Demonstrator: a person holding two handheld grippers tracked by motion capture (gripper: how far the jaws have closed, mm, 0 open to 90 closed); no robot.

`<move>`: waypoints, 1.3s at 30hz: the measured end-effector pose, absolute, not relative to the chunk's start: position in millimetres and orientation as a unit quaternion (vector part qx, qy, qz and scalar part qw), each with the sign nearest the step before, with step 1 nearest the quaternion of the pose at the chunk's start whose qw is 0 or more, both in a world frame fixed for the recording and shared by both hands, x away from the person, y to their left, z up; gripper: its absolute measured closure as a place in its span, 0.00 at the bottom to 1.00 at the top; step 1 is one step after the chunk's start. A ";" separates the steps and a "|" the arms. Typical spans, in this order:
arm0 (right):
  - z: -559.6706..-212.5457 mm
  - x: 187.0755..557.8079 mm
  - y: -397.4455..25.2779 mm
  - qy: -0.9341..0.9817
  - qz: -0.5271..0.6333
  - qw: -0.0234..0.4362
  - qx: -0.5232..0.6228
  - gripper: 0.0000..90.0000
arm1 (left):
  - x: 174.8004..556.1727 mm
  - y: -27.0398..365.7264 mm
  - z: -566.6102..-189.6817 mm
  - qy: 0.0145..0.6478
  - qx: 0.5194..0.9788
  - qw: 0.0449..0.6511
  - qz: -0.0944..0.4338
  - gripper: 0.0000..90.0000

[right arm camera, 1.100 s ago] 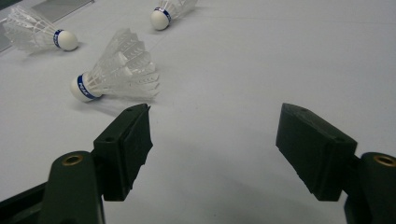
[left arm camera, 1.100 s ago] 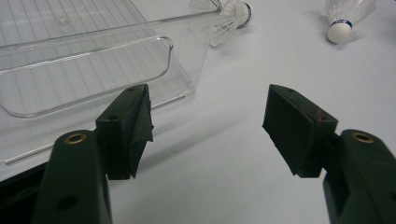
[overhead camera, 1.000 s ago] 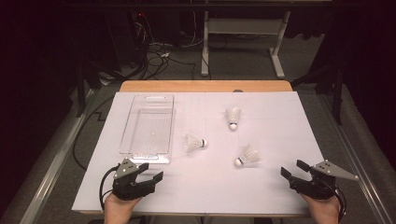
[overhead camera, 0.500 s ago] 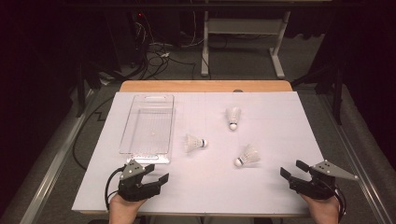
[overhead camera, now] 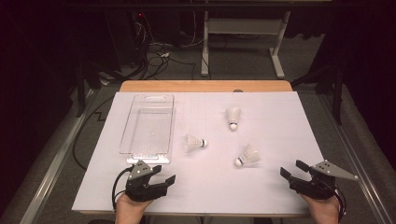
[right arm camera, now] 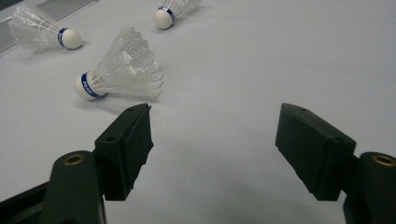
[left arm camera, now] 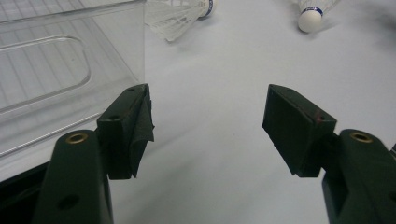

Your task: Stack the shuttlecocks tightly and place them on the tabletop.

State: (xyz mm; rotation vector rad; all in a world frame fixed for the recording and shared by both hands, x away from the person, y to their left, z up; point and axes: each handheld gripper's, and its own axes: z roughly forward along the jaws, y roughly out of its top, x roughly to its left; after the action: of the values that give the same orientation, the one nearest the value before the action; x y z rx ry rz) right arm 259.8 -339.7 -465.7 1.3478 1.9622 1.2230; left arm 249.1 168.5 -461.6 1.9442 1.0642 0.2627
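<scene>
At the near edge of the white worktop, the left gripper sits at the near left, held by a hand that comes in from the bottom. Its fingers stand wide apart with nothing between them, just bare white surface. At the near right, the right gripper is held by the other hand; its fingers are also spread wide and hold nothing.

Just beyond the left gripper lies a clear plastic tray, long side running near to far; in the left gripper view its near corner wall rises just left of the left finger, close to it.

Three white shuttlecocks lie on their sides in the middle of the worktop, each well apart from the others. The nearest shuttlecock lies right of centre, its cork tip pointing near-left; in the right gripper view it lies just beyond the left finger, not touching it, with a blue band at the cork. The middle shuttlecock lies just right of the tray, its cork pointing right. The far shuttlecock lies farthest back, its cork pointing toward the near side.
</scene>
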 end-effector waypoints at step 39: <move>-465.8 259.8 -339.4 0.715 0.447 0.227 0.488 0.30 | 267.4 126.3 -457.9 0.419 0.795 0.427 0.095 0.39</move>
State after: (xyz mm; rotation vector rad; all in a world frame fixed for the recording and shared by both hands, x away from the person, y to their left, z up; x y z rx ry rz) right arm 259.8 -339.4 -465.8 1.3445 1.9690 1.2307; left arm 267.4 126.3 -457.9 1.9870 1.0465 0.2379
